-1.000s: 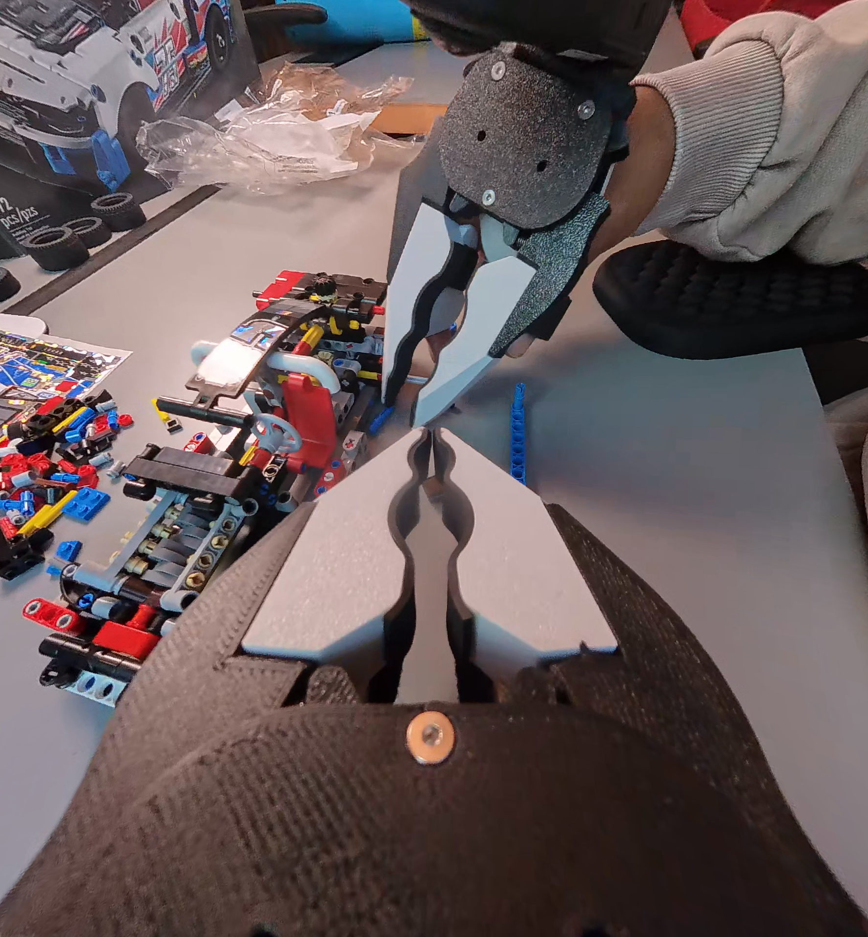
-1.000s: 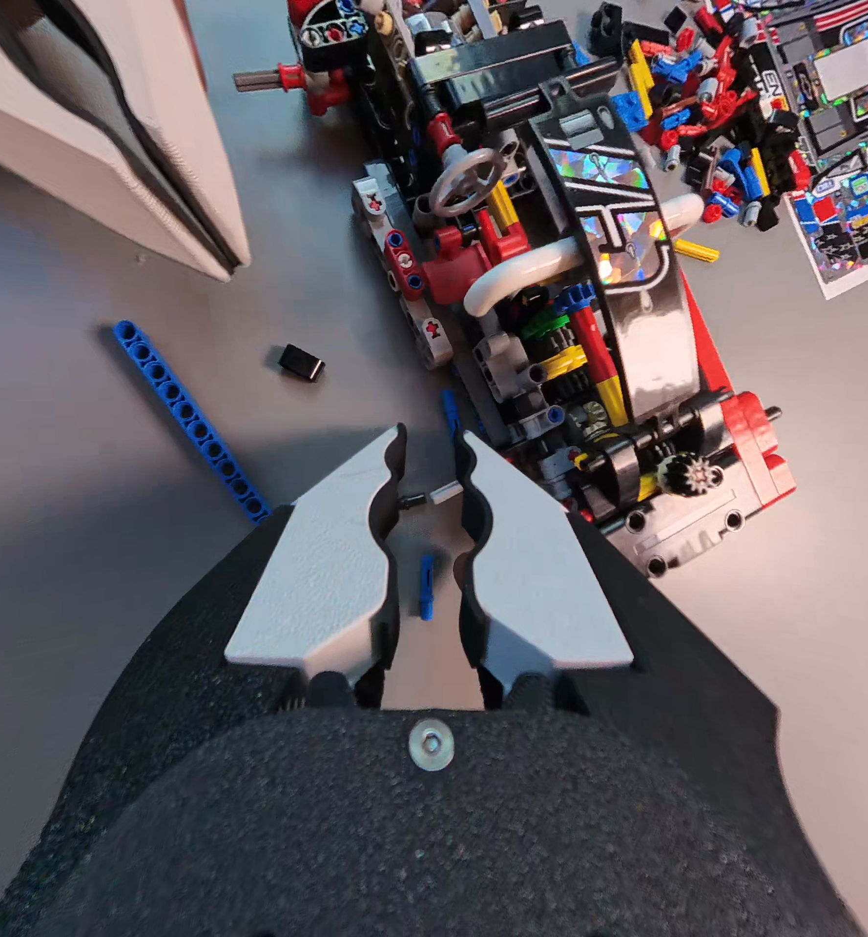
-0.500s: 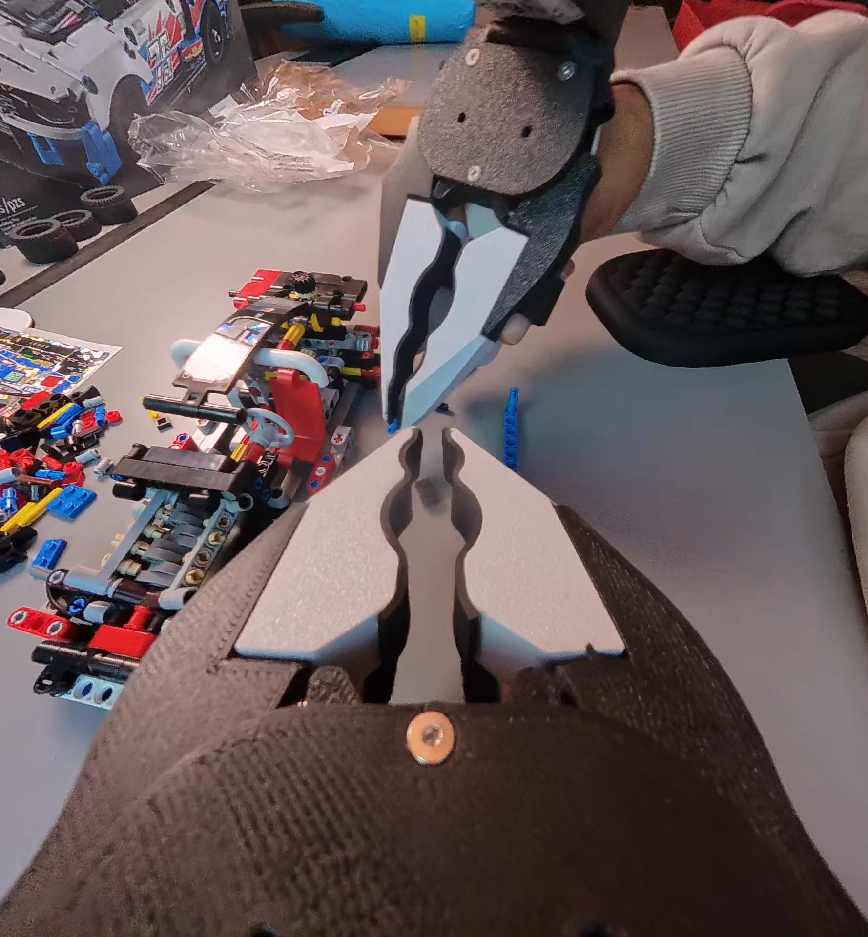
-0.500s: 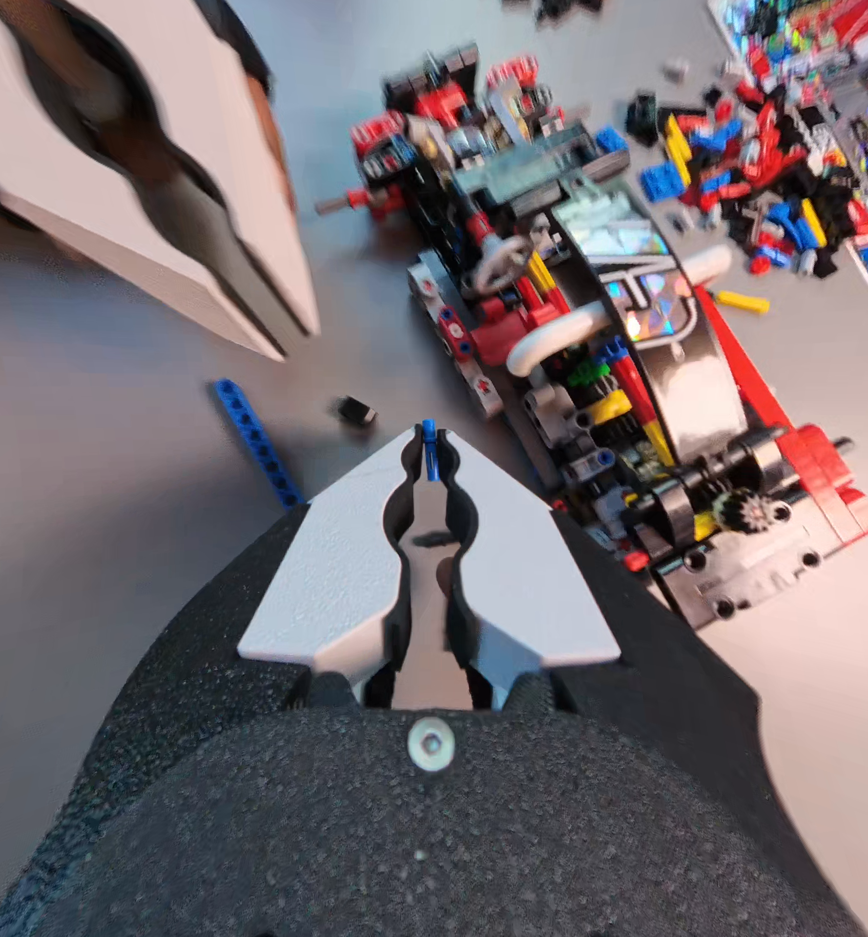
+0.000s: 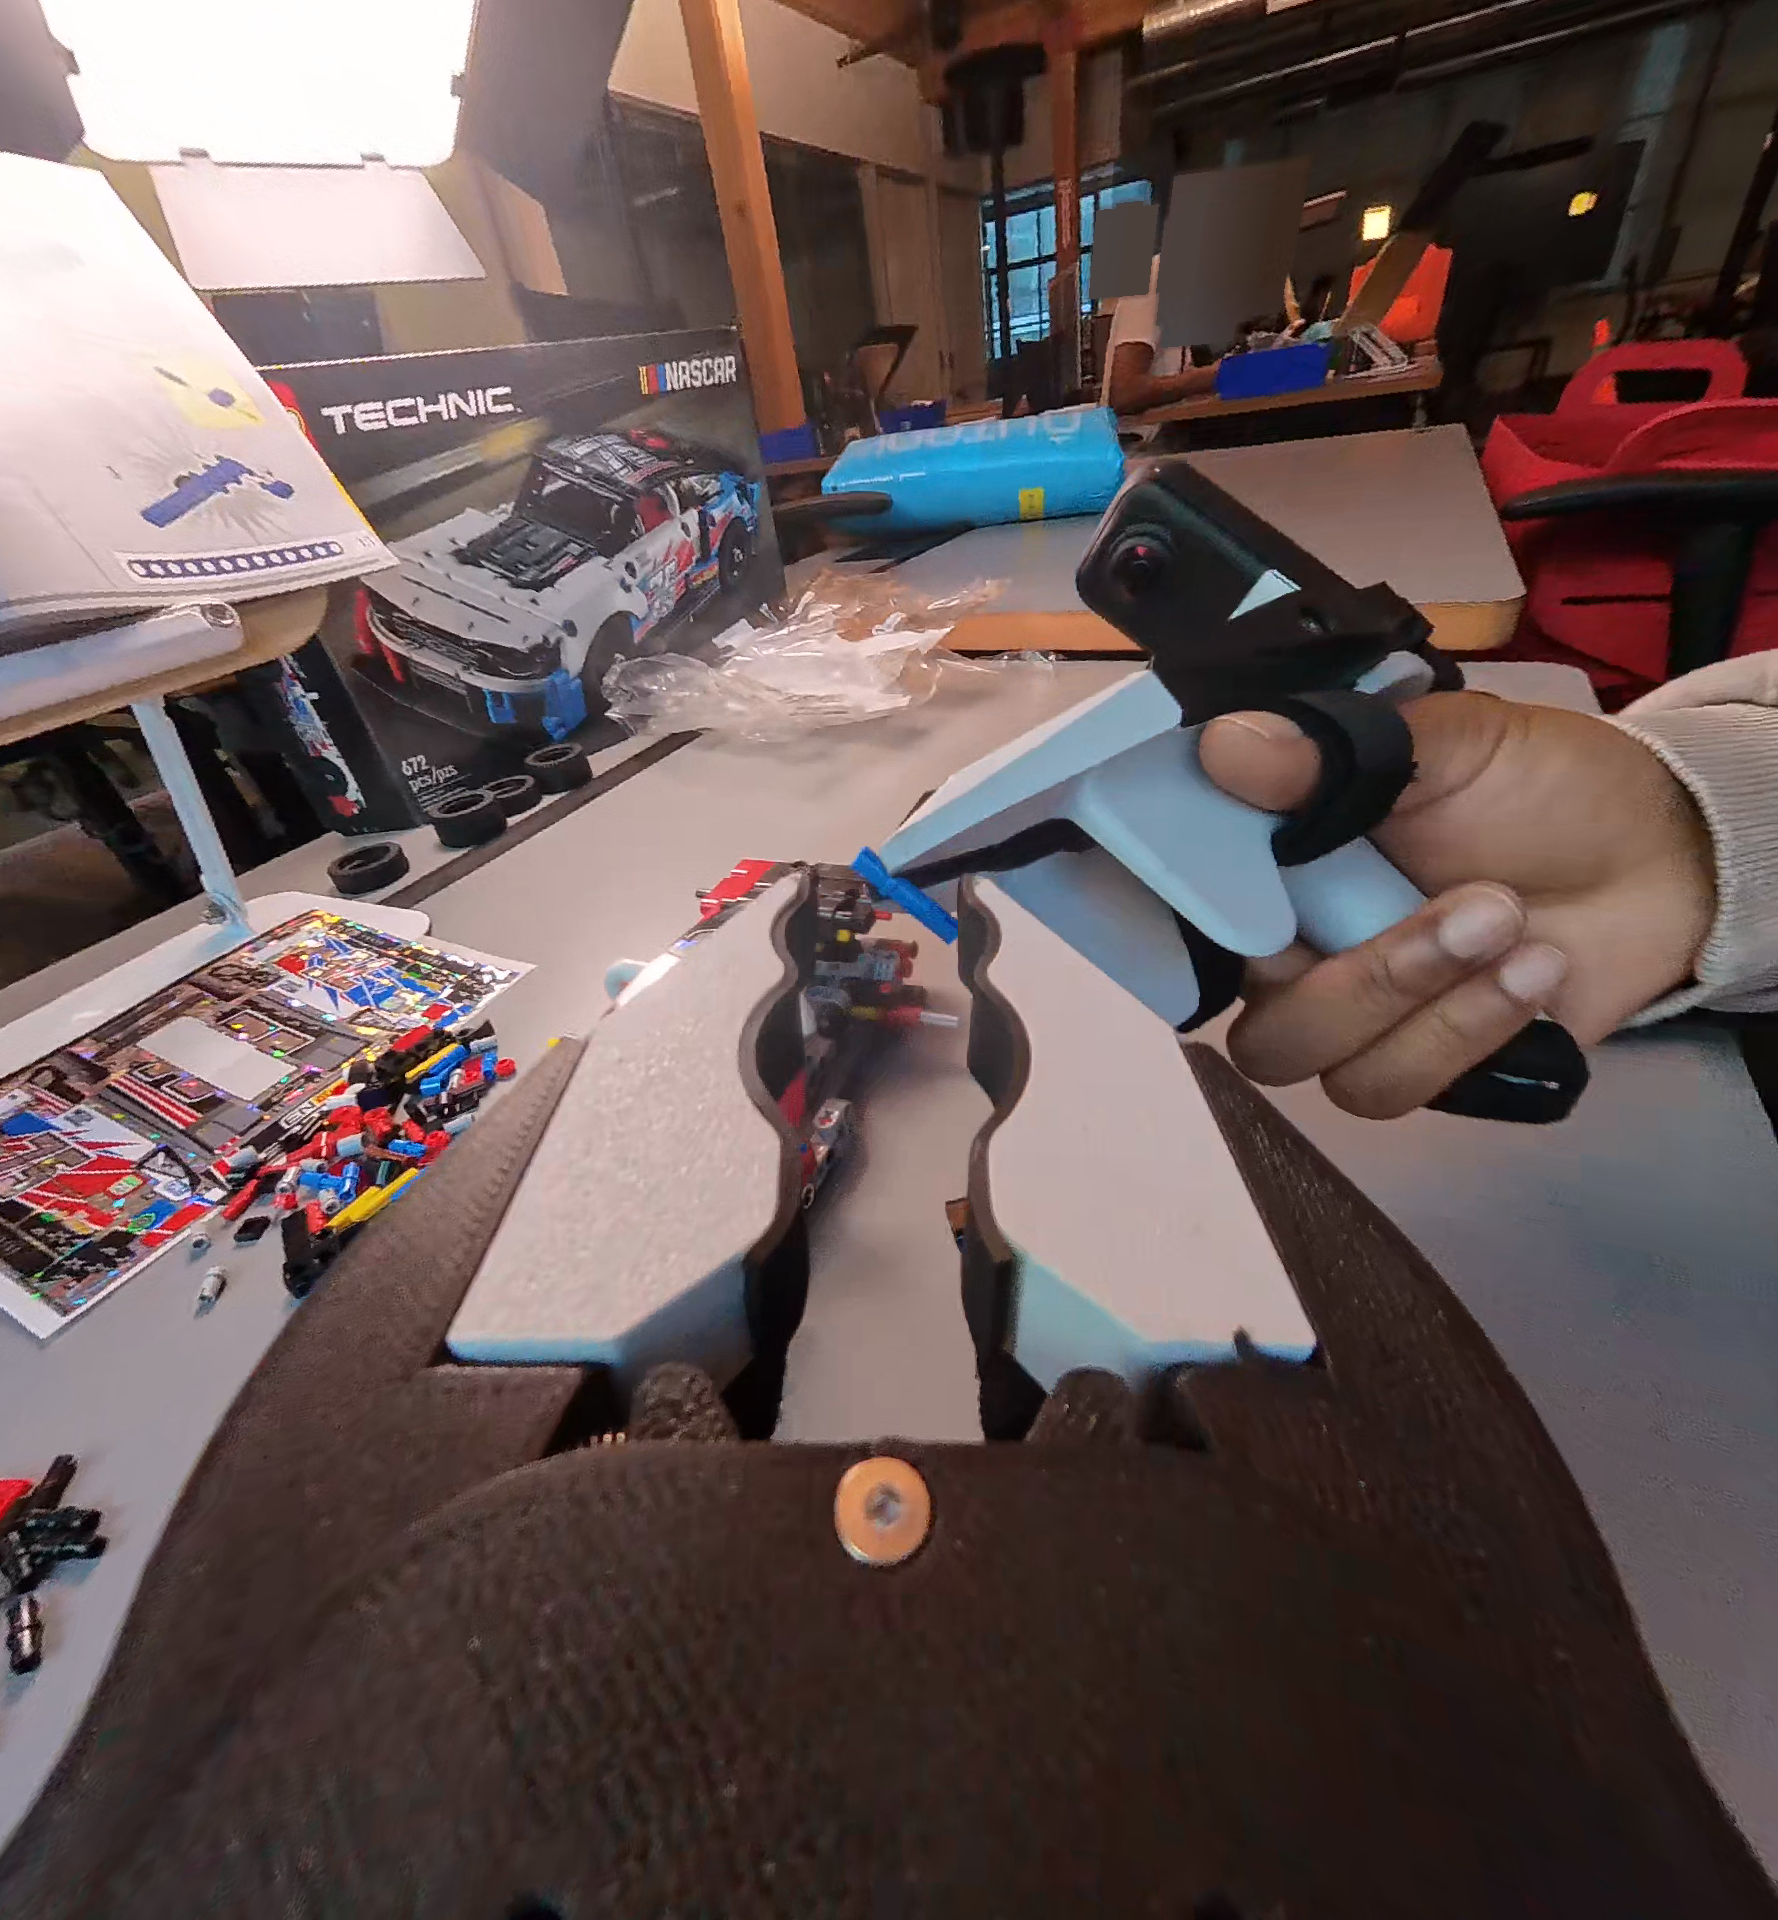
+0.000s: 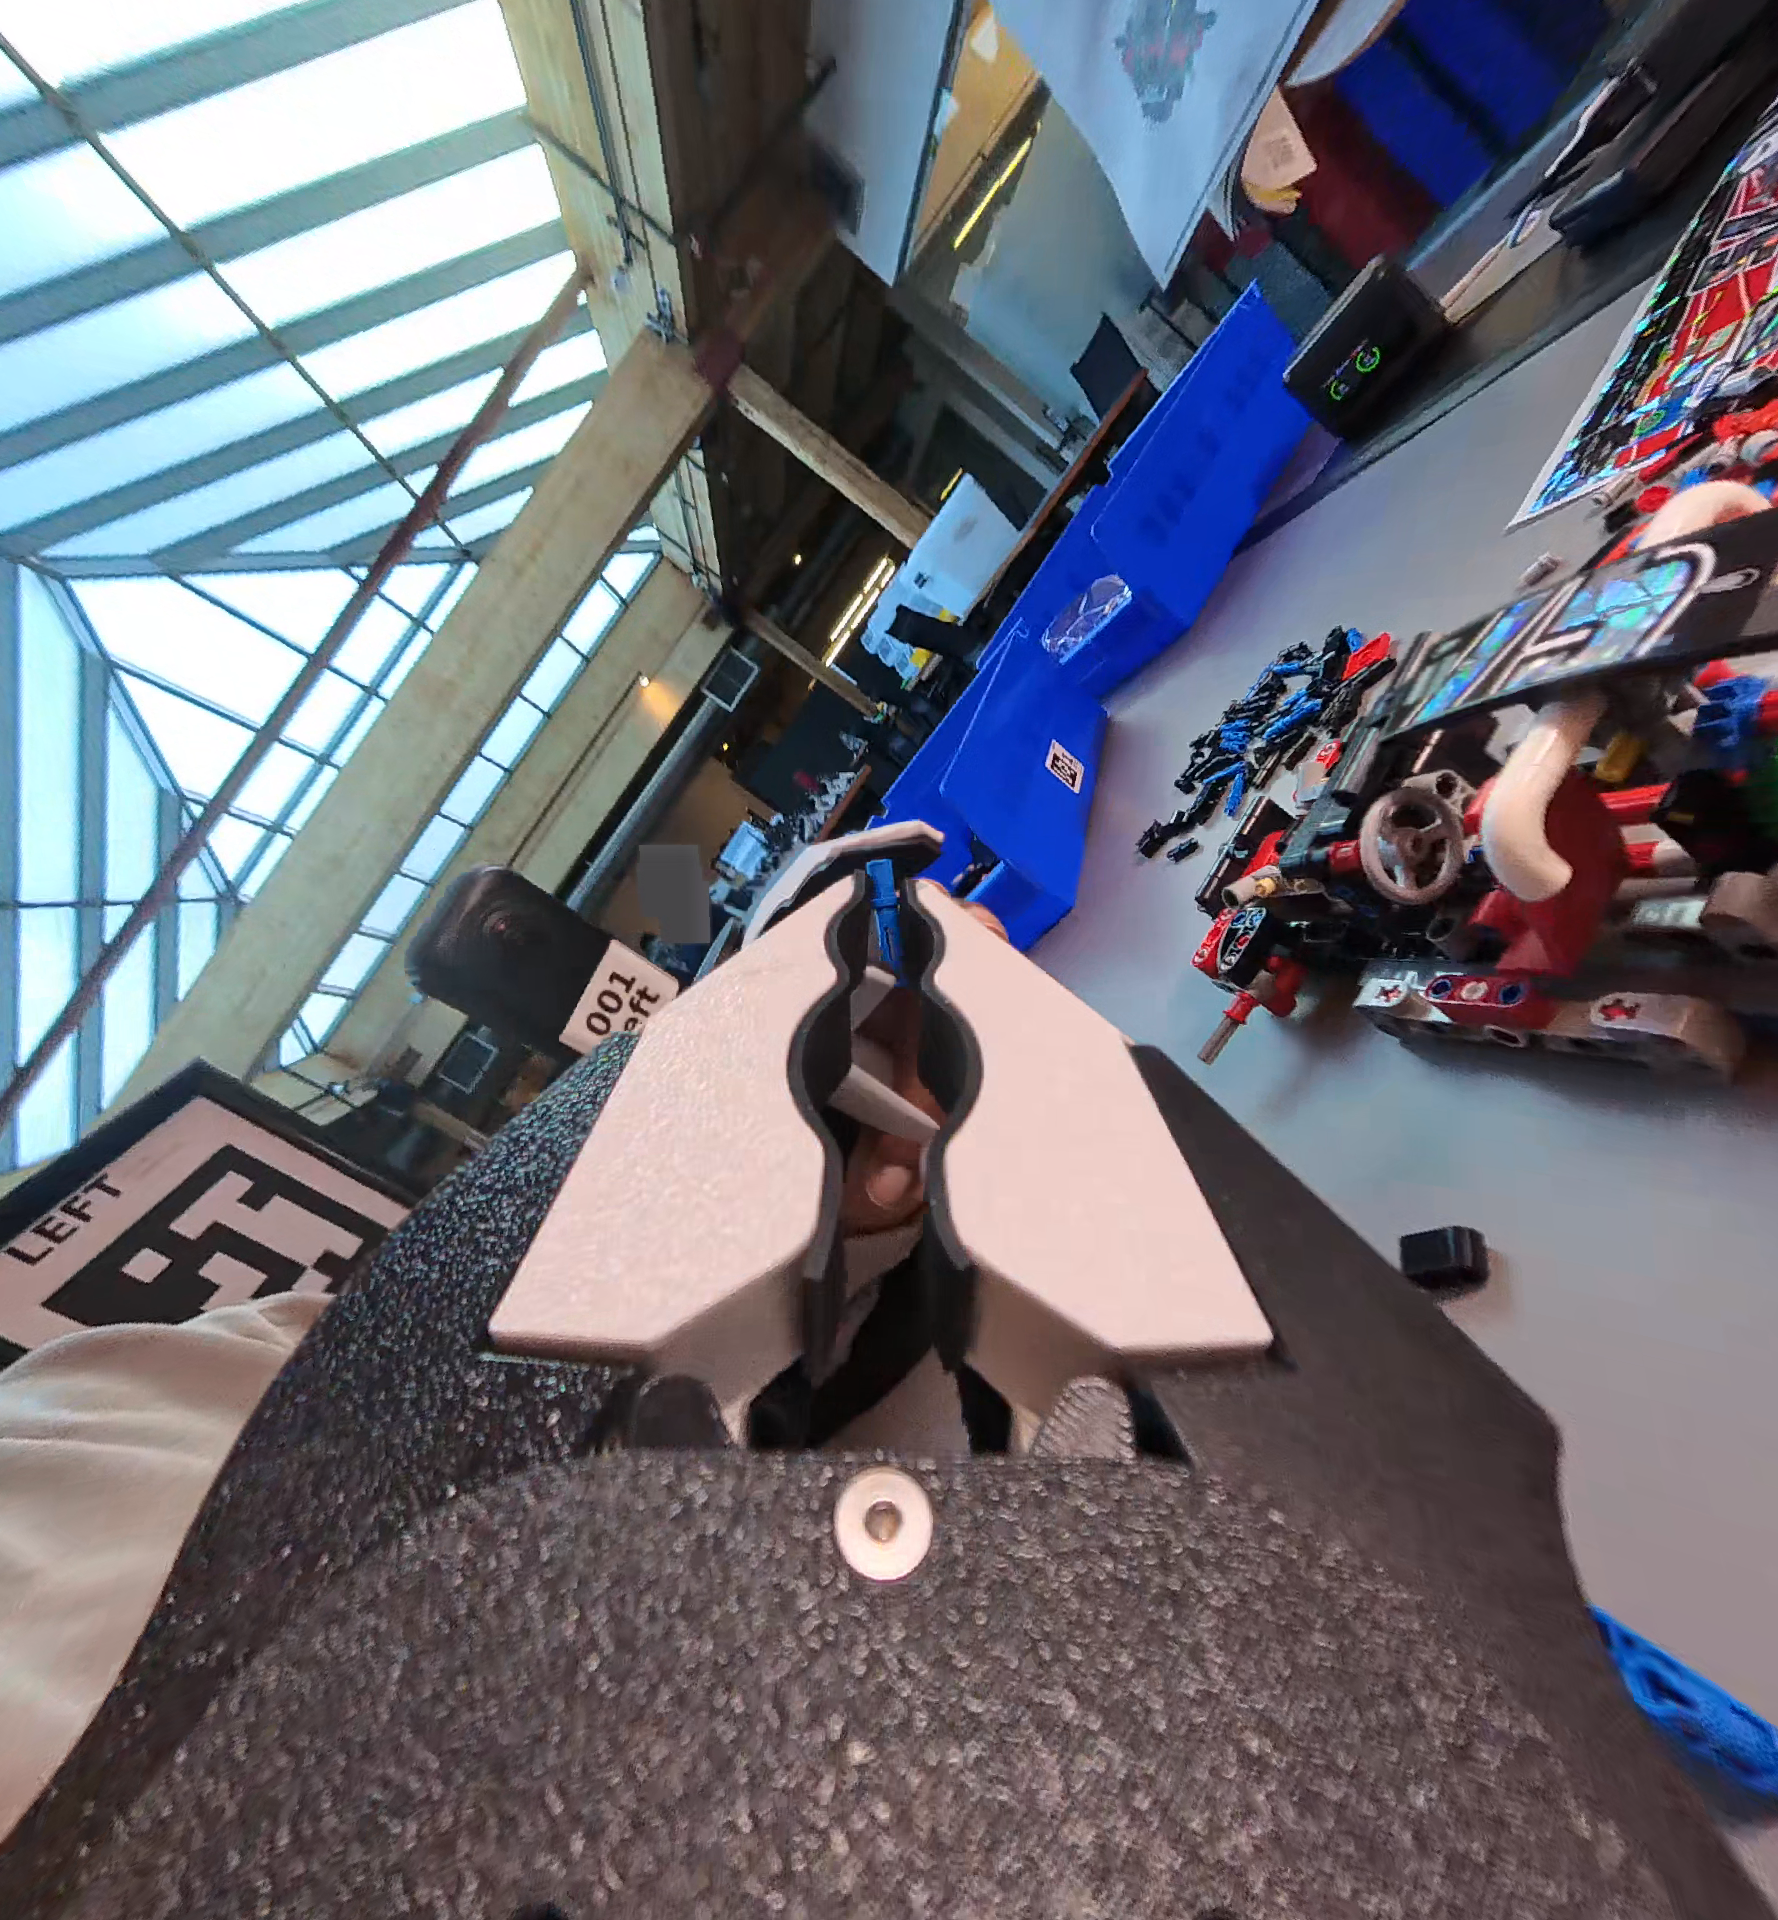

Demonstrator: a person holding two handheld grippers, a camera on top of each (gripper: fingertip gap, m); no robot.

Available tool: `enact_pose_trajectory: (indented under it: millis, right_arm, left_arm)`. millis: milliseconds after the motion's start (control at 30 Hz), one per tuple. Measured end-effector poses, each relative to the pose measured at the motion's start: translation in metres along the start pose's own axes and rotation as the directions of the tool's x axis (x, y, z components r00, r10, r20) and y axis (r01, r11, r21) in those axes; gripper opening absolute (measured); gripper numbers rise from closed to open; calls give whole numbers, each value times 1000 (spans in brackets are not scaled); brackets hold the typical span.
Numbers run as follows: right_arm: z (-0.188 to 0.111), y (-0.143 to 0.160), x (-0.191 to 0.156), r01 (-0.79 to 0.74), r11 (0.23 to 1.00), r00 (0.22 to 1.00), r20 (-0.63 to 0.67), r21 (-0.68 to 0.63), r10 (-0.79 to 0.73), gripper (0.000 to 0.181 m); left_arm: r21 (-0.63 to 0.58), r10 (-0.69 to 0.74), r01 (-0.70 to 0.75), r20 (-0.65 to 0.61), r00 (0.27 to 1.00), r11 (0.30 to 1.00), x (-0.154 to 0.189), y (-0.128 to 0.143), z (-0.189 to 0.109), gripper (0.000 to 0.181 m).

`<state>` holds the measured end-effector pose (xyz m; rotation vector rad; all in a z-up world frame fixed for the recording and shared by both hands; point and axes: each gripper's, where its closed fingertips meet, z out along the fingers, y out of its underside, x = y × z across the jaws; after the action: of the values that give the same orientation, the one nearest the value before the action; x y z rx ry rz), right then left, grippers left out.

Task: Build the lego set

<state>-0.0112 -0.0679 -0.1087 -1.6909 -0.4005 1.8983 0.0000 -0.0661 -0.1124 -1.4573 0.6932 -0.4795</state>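
Note:
My right gripper is shut on a small blue pin and holds it in the air, tipped up away from the table. In the left wrist view the right gripper comes in from the right in a person's hand, and the blue pin sticks out of its tip between my left fingertips. My left gripper is open and empty around the pin, not touching it. The half-built car chassis lies on the grey table; in the left wrist view the chassis is mostly hidden behind my left finger.
A pile of loose pieces and a sticker sheet lie to the left. The set box, tyres, plastic bags and a booklet on a stand are behind. A black piece and blue beam lie near. My two grippers' fingertips are within a few centimetres of each other. Left tips and right tips are each some 12 centimeters from the black piece.
My right gripper shut on the blue pin on the table, lifted it and swung up toward the left gripper. My left gripper rose off the table and opened.

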Motion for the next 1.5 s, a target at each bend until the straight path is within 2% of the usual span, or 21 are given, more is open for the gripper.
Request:
enact_pose_trajectory:
  millis: [233,433,567,633,700,800,900,1000,1267,1400,1500]
  right_arm:
    - [-3,-5,4,22,1000,1000,-14,21,-22,2]
    - [-15,3,2,173,981,984,-18,-87,-175,1]
    - [-25,11,-2,335,917,941,23,-216,-338,1]
    - [-31,16,-4,440,846,895,63,-301,-442,2]
    - [-37,22,-6,551,745,826,120,-375,-551,10]
    - [-45,32,-7,715,532,669,225,-454,-708,21]
    - [-51,39,-6,816,321,507,326,-481,-798,19]
    - [-53,43,-7,845,223,436,386,-485,-813,12]
    - [-54,47,-7,848,187,423,420,-495,-803,7]
    - [-55,48,-8,835,214,457,421,-507,-783,6]
    - [-56,48,-10,807,264,515,411,-528,-752,4]
  left_arm:
    - [-13,6,-6,-1,1000,1000,-1,1,-2,5]
    - [-40,30,-34,-100,995,999,12,6,-1,2]
    - [-46,63,-72,-175,983,996,24,7,-2,2]
    - [-44,90,-102,-209,974,994,31,7,-3,2]
    - [-43,110,-124,-246,963,991,38,8,-3,2]
    - [-44,126,-146,-300,946,988,50,10,-4,2]
    - [-49,132,-157,-335,933,986,59,13,-4,2]
    - [-52,132,-161,-356,925,986,64,15,-4,2]
    - [-55,124,-155,-374,919,986,67,16,-5,2]
    - [-51,130,-161,-378,917,986,68,16,-5,2]
    - [-49,145,-176,-374,916,983,69,15,-5,2]
